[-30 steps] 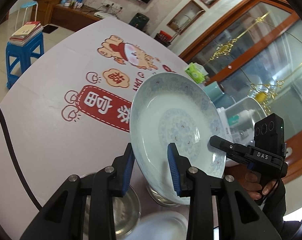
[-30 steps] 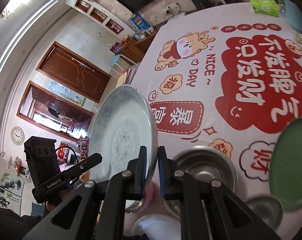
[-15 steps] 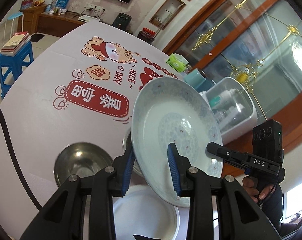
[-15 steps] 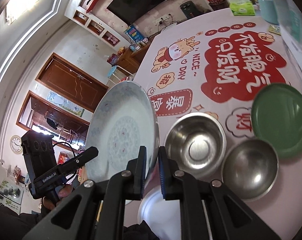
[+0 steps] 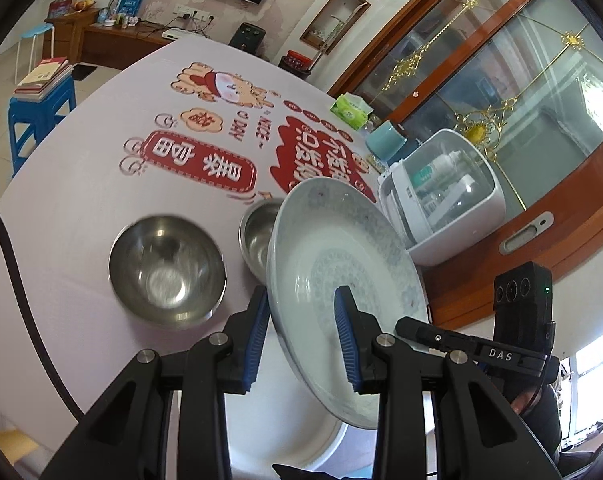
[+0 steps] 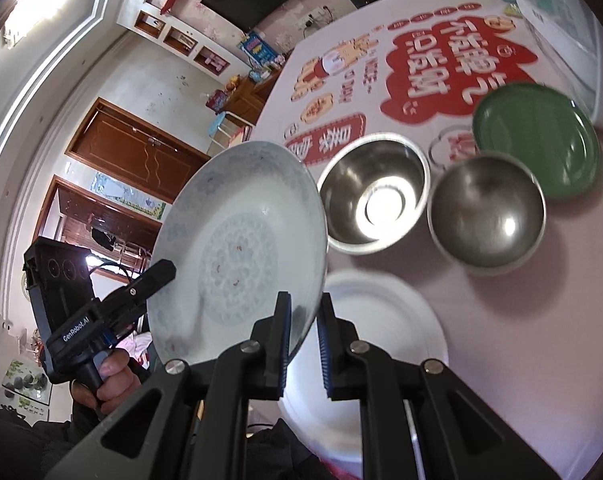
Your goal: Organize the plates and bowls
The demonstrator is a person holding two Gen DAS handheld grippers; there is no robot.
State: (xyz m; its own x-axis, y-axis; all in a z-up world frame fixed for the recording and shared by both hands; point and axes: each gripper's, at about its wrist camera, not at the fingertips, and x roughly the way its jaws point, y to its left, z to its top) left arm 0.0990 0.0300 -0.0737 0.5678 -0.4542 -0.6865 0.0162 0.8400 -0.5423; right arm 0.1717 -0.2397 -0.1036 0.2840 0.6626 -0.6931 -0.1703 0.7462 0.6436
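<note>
A white-and-blue patterned plate [image 5: 333, 268] is held tilted in the air above the table; it also shows in the right wrist view [image 6: 237, 256]. My right gripper [image 6: 303, 340] is shut on its rim. My left gripper [image 5: 301, 340] straddles the opposite rim with a gap between its pads and the plate. Below lie a white plate [image 6: 385, 344], two steel bowls [image 6: 375, 196] [image 6: 487, 212] and a green plate [image 6: 537, 136].
The table has a printed cloth [image 5: 205, 160]. At its far right stand a white lidded box [image 5: 441, 200], a teal cup [image 5: 385, 140] and a tissue pack [image 5: 351, 110]. A blue stool with books [image 5: 41, 96] stands left of the table.
Both grippers and the patterned plate have risen and drawn back from the table. The steel bowls, green plate and white plate below have come into fuller view.
</note>
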